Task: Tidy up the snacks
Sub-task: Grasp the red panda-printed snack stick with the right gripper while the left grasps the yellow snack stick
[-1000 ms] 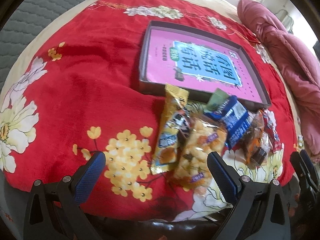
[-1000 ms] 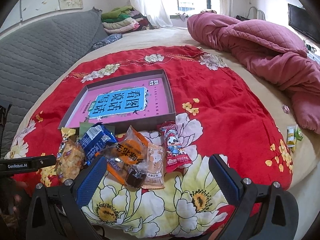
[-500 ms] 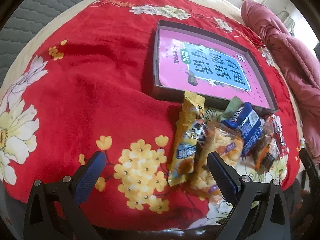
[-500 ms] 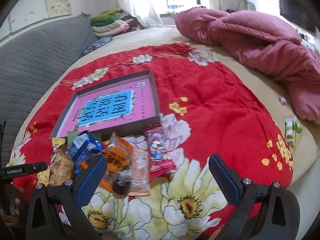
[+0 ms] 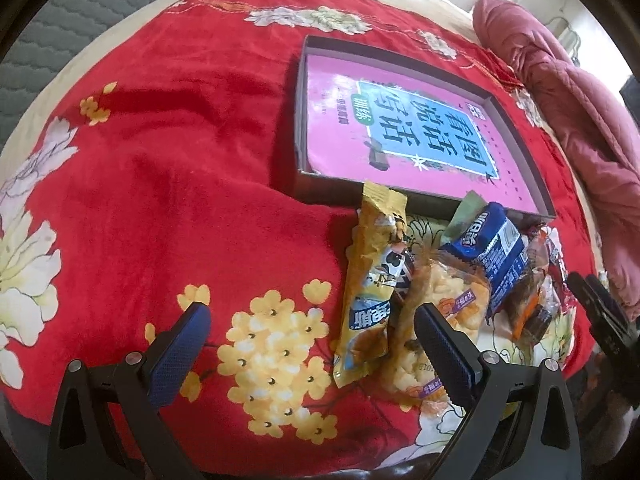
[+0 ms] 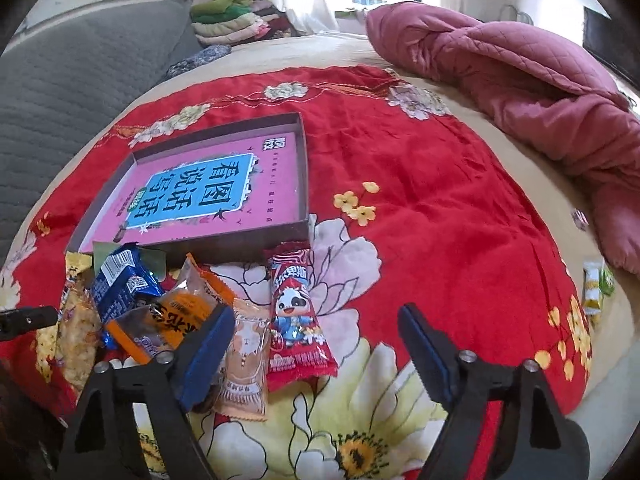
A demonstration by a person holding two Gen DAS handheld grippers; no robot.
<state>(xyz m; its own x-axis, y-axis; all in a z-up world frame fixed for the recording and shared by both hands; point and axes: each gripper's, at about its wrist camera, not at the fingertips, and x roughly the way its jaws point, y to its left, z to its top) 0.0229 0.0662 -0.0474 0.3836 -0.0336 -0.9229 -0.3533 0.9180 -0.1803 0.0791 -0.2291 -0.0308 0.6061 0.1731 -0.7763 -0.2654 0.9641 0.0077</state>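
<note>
Snacks lie in a loose cluster on the red floral blanket [image 6: 420,184] spread over the bed, just in front of the near wall of a shallow grey box [image 6: 224,246] that holds a pink book [image 6: 208,196] with a blue title panel. Six packets can be counted: a long yellow packet [image 5: 370,288], a clear bag of puffed pieces [image 5: 440,312], a blue packet [image 6: 122,284], an orange packet [image 6: 180,316], a pale peach wrapper with a drawn animal [image 6: 244,364], and a red stick packet with a panda [image 6: 298,316]; several overlap. One more small yellow-and-green packet [image 6: 594,286] sits well apart near the bed's edge. The left claw [image 5: 308,344] hangs open and empty over yellow flowers, its right pad in front of the puffed bag. The right claw [image 6: 316,340] has just been closing but is still wide, gripping nothing, with the red packet's lower end between its jaws.
</note>
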